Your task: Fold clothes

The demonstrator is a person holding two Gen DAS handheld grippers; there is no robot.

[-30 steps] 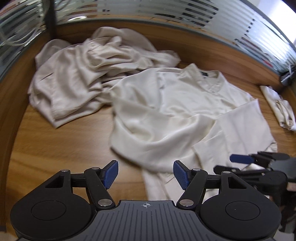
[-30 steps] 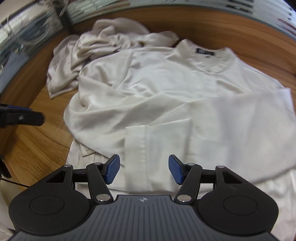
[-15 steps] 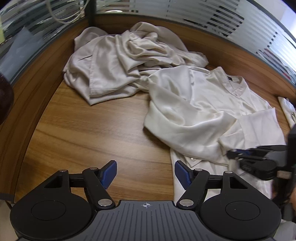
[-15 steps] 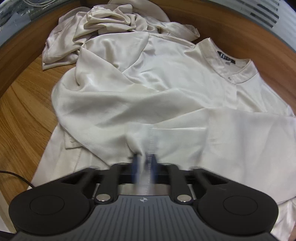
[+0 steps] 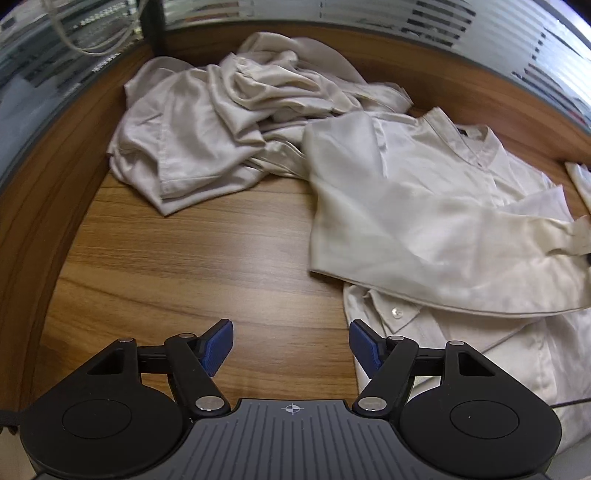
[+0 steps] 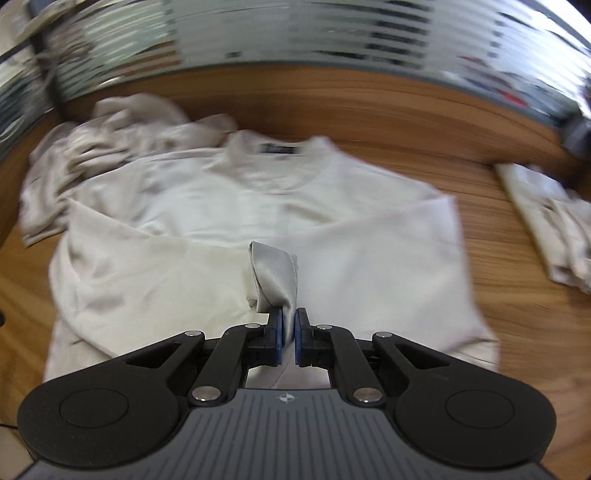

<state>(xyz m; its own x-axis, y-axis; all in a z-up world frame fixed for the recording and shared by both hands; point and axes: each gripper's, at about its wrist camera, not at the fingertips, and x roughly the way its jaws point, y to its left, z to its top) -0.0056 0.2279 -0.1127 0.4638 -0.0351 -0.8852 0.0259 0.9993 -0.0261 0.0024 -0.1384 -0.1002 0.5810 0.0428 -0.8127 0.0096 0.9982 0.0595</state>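
Cream long-sleeved satin shirt (image 5: 417, 206) lies spread on the brown wood-grain tabletop (image 5: 192, 258), collar with a dark neck label toward the far edge, one sleeve drawn across the body toward the right of the left wrist view. Same shirt in the right wrist view (image 6: 280, 206), heavily motion-blurred. Right gripper (image 6: 289, 334) has its blue pads pinched nearly together on the sleeve cuff (image 6: 275, 278), a bunched fold of fabric standing up just past the fingertips and lifted clear of the rest of the shirt; a strip of cloth also shows below the pads between the linkage arms. Left gripper (image 5: 291, 345) hovers over bare table beside the shirt's lower left hem, jaws spread wide, nothing between the blue pads; the right-hand pad sits just at the shirt's edge, contact cannot be judged. Crumpled pile of beige garments (image 5: 229, 122) is heaped at the far left of the table, touching the spread shirt's shoulder. A smaller folded pale garment (image 6: 550, 218) lies apart on the right of the table. Striped frosted glass partition (image 5: 480, 26) runs behind the table's raised wooden edge. Light cables hang at top left behind the glass.
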